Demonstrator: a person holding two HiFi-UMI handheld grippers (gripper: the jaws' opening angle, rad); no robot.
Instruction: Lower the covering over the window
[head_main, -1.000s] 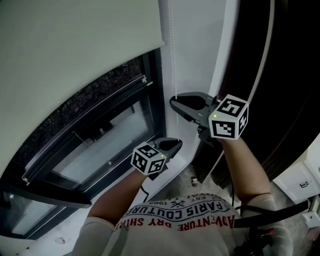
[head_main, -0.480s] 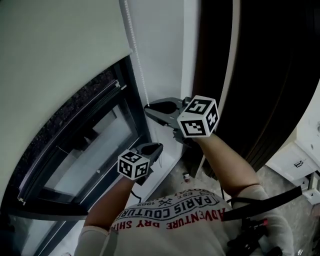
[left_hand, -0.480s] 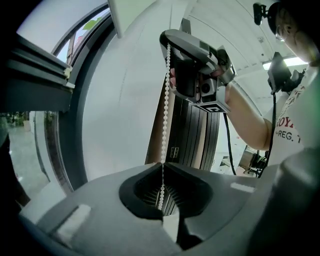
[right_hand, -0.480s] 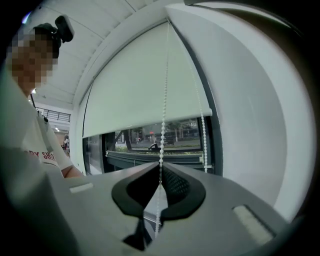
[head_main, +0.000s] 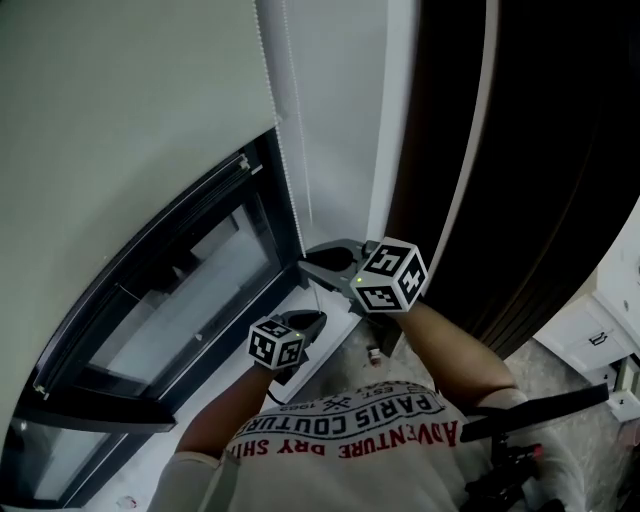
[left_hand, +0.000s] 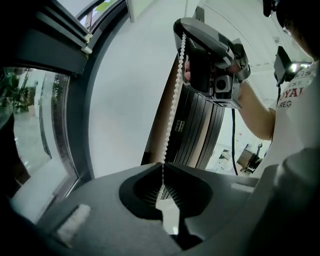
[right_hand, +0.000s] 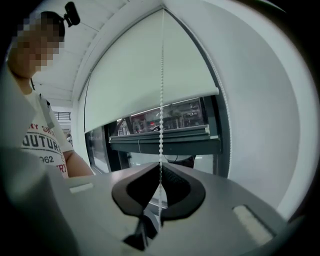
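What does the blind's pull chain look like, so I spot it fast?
Find the dark-framed window with the pale roller blind partly down. Beside the blind's right edge hangs a thin white bead chain: the only beaded string, against the smooth white wall.

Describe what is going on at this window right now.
A person, one gripper in each hand, is working the bead chain of the roller blind. The left gripper and, higher up, the right gripper both have jaws shut on the chain. The blind covers the upper part of the window; the lower glass is bare.
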